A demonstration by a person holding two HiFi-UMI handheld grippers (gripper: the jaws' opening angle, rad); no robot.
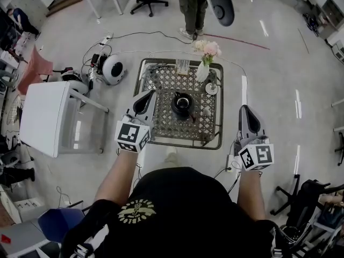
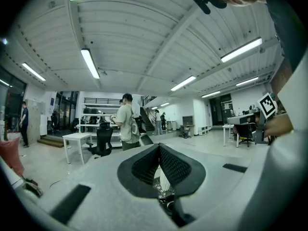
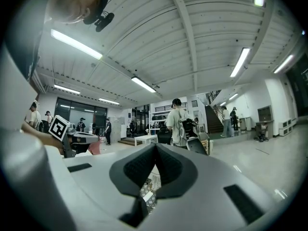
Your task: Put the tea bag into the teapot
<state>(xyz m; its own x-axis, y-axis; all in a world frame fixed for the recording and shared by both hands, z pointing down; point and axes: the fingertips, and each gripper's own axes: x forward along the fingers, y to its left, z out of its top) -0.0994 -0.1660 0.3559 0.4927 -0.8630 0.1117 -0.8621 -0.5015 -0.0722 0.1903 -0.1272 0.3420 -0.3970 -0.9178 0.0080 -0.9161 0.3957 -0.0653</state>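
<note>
A black teapot [image 1: 181, 105] stands in the middle of a small lattice-top table [image 1: 161, 85]. To its right lies a small white piece [image 1: 206, 111], possibly the tea bag; it is too small to be sure. My left gripper [image 1: 151, 93] hangs over the table's left edge, left of the teapot, jaws shut and empty. My right gripper [image 1: 244, 108] hovers off the table's right side, also shut with nothing in it. In the left gripper view the closed tips [image 2: 159, 147] point towards the room, and the right gripper view shows the same [image 3: 155, 146].
A white vase of pink flowers [image 1: 206, 57] and a small saucer [image 1: 211, 88] stand at the table's far right. A white side table [image 1: 45, 117] is to the left, with a round white device [image 1: 113, 69] and cables on the floor. A person [image 1: 192, 4] stands beyond the table.
</note>
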